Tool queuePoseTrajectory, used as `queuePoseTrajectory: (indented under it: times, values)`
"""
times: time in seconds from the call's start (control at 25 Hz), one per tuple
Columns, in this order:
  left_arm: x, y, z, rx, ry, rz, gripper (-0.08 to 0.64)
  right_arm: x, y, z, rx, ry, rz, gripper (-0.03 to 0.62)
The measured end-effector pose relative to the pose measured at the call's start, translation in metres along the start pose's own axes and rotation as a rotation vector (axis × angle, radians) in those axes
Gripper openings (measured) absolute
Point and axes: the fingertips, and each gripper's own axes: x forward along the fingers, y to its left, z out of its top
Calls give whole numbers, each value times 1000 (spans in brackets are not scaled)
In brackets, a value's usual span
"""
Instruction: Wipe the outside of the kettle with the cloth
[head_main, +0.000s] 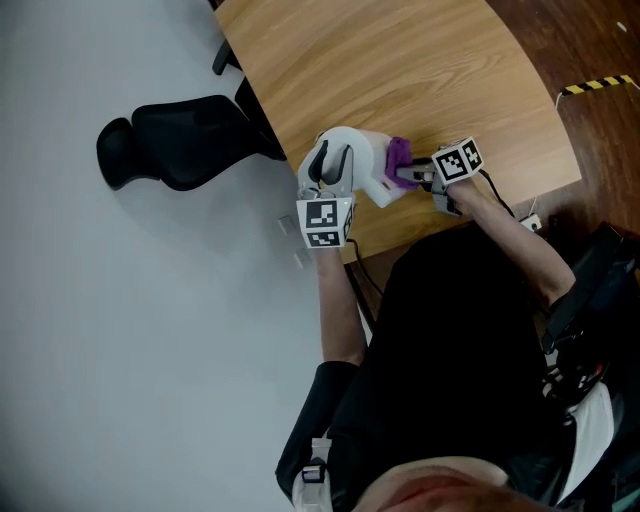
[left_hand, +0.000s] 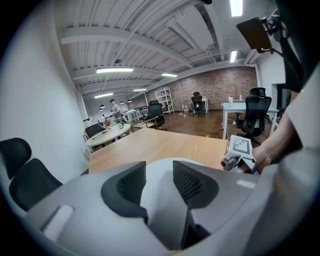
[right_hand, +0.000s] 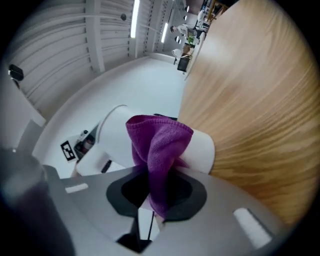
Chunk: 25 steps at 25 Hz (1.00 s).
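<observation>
My left fingers (left_hand: 127, 186) are clamped on the white plastic kettle (head_main: 362, 162) and hide most of its body. My right fingers (right_hand: 182, 195) pinch the purple folded cloth (right_hand: 157, 150), which lies against the kettle's side and masks the contact. The kettle sits close to the near edge of the wooden worktop (head_main: 420, 70), with bare wood beyond.

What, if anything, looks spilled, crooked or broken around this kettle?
Nothing stands out. The white plastic kettle sits near the edge of the light wooden table, gripped by the left gripper; the right gripper holds a purple cloth against it. No spill or damage shows.
</observation>
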Motion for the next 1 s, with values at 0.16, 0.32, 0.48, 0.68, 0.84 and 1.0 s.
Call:
queuePoseTrajectory:
  times: [0.16,0.32,0.48,0.68,0.84,1.0]
  values:
    - [-1,-7,5,15,-1,-11,144,-5,-50,-22,112,70,-176,55]
    - [-5,1,9,13,-11,7,143,5,-68,-28,167,149,-254,54]
    - [-4,4,8,11,-11,20,121,6,-74,-29,149,165,-258,54]
    - [-4,4,10,11,-11,28,115,-17,-38,-4,147,10,-157,54]
    - [-4,8,11,8,-15,29,114,-46,74,73,4,-293,182,55]
    - [-8,7,9,4,-17,30,112,-48,147,95,-72,-364,337,54]
